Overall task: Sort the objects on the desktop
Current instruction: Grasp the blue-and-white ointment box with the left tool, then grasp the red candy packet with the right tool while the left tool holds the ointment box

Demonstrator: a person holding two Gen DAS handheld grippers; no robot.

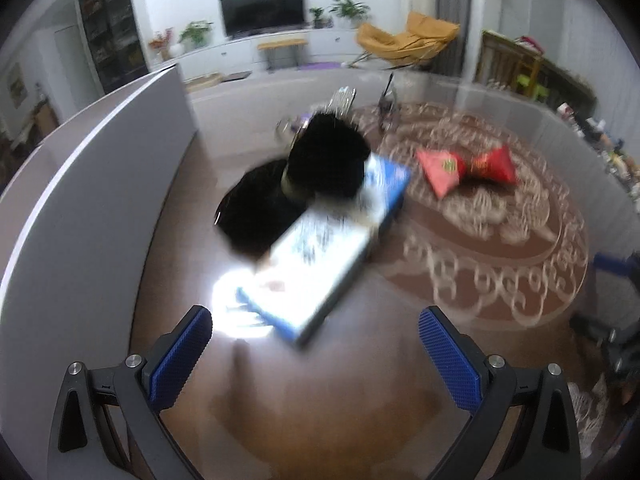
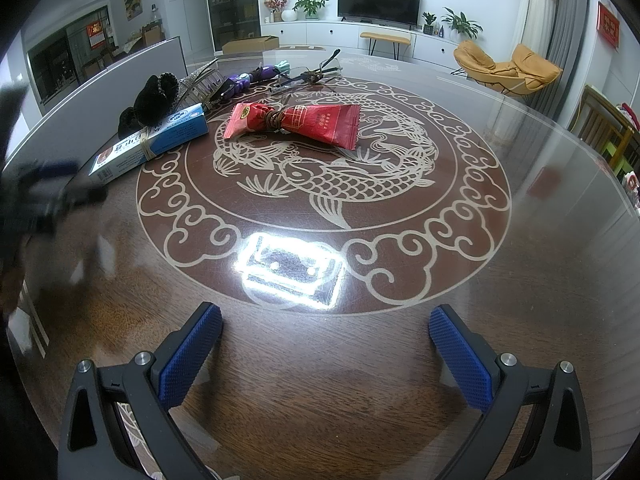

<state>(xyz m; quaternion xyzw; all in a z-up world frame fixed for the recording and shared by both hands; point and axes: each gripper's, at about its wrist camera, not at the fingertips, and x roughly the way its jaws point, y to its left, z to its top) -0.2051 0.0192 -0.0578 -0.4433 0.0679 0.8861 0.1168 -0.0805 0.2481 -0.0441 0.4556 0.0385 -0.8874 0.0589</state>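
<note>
The box (image 1: 320, 256) lies near the bench's (image 2: 500, 280) left edge, a black hair tie (image 1: 328, 160) resting on its far end. Left tool (image 1: 316, 350) hovers before it, wide open and empty, seemingly lined up to take it. Right tool (image 2: 326, 348) waits, open and empty.

The table (image 2: 400, 300) is dark wood under a glossy, glass-smooth top that mirrors the ceiling lamp. At twelve o'clock lies a red packet (image 2: 296, 124) of shiny, crinkled foil; at ten o'clock a smooth cardboard box (image 2: 152, 140), and behind it a fuzzy black cloth piece (image 2: 154, 96). The right gripper (image 2: 326, 344) pads (image 2: 188, 356) are knurled blue rubber on matt black plastic.
</note>
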